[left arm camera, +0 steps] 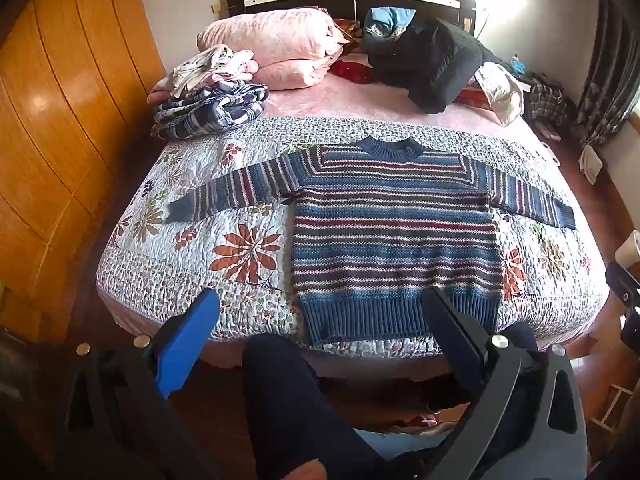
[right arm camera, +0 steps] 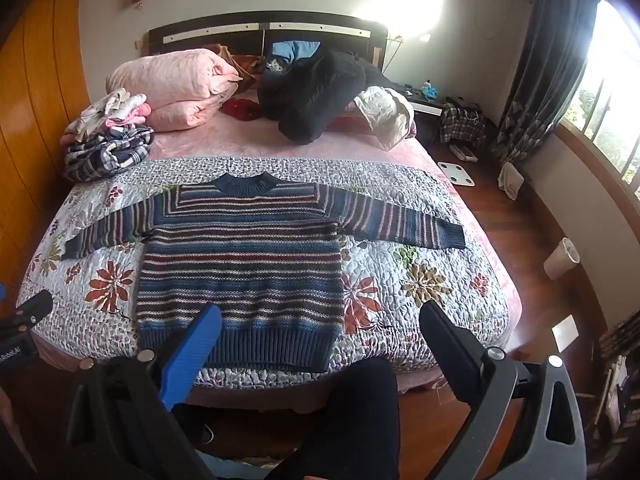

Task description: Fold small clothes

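A striped knit sweater [left arm camera: 392,232] [right arm camera: 244,256] in blue, maroon and white lies flat on the floral quilt [left arm camera: 240,248] [right arm camera: 400,280], both sleeves spread out, hem toward me. My left gripper [left arm camera: 320,300] hovers open over the foot of the bed near the hem, its fingers apart and holding nothing. My right gripper [right arm camera: 320,314] is likewise open above the hem's right half, nothing in it. The sweater's hem hangs close to the bed's front edge.
A folded plaid garment pile [left arm camera: 212,108] [right arm camera: 108,148] sits at the bed's far left, pink bedding [left arm camera: 276,44] and a dark jacket [left arm camera: 432,60] behind. A wooden wardrobe [left arm camera: 60,128] stands left. The person's dark-trousered legs [left arm camera: 288,408] [right arm camera: 360,420] stand against the bed. A white bin [right arm camera: 560,258] sits on the floor at right.
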